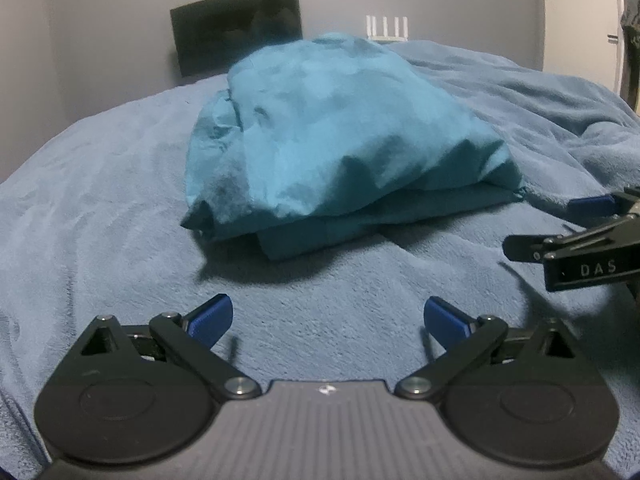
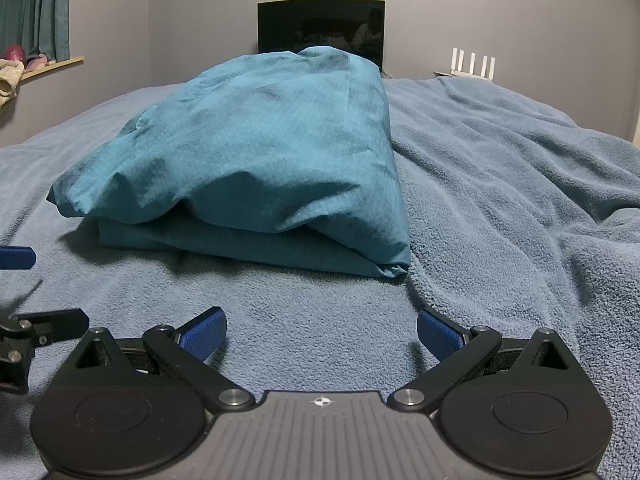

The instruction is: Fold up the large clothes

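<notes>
A teal garment [image 1: 332,136] lies folded in a puffy stack of layers on the blue fleece blanket [image 1: 120,200]. My left gripper [image 1: 328,320] hovers open just in front of its near edge, nothing between the blue pads. In the right wrist view the same teal garment [image 2: 248,160] fills the middle, with my right gripper [image 2: 322,334] open and empty a short way before it. The right gripper's arm [image 1: 580,252] enters the left wrist view at the right edge, and the left gripper's finger [image 2: 16,258] shows at the left edge of the right wrist view.
The blanket [image 2: 520,200] is rumpled into ridges to the right of the garment. A dark screen [image 2: 320,28] and a white router [image 2: 472,66] stand at the far end against the grey wall. A curtain and a shelf with small items [image 2: 24,64] are at far left.
</notes>
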`<state>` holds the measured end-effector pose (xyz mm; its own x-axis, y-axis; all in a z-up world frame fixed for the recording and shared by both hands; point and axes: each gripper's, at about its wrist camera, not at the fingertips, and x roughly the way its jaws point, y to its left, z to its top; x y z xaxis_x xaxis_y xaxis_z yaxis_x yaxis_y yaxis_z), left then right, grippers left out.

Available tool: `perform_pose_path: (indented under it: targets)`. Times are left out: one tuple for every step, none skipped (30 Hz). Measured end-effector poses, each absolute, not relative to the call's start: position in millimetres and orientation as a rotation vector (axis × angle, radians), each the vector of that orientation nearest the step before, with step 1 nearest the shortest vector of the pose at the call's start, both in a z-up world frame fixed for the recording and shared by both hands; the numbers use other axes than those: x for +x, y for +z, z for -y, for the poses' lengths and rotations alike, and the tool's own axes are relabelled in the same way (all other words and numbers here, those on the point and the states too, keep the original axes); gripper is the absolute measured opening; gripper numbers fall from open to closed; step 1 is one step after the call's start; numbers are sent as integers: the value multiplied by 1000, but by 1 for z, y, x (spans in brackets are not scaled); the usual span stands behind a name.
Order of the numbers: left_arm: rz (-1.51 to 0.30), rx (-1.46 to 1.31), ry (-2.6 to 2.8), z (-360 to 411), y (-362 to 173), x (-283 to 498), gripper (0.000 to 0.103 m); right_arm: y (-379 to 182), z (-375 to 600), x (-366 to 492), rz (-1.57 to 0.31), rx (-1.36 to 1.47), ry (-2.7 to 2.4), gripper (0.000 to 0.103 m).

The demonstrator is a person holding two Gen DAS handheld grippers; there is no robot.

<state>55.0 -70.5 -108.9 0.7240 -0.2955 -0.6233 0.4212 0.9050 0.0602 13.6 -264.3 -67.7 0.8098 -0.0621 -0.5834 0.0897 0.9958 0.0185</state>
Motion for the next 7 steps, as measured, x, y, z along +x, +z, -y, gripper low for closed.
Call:
perform_pose_path:
  targets:
    - [-648,198,-397,69,-108,55,103,-68,264,14,-622,46,-81,103]
    - [-645,189,-401,68,-107,56,103,-68,265,14,-623,46,-81,103]
    - [-638,174,-414,65,-106,56,103,-68,265,14,-624,46,-80,103]
    - [-638,147,-429,63,-105,56,103,-69,266,14,-624,46,-80,103]
    - [-641,129,-436,61,-104,57,103,-69,266,14,-625,46,-80,103]
    - [-644,117,-433,60,-104,58,103,-69,266,14,-625,46,-80,103]
    - [-649,113,-425,59,-104,59,103,-69,266,14,-625,46,-80,103]
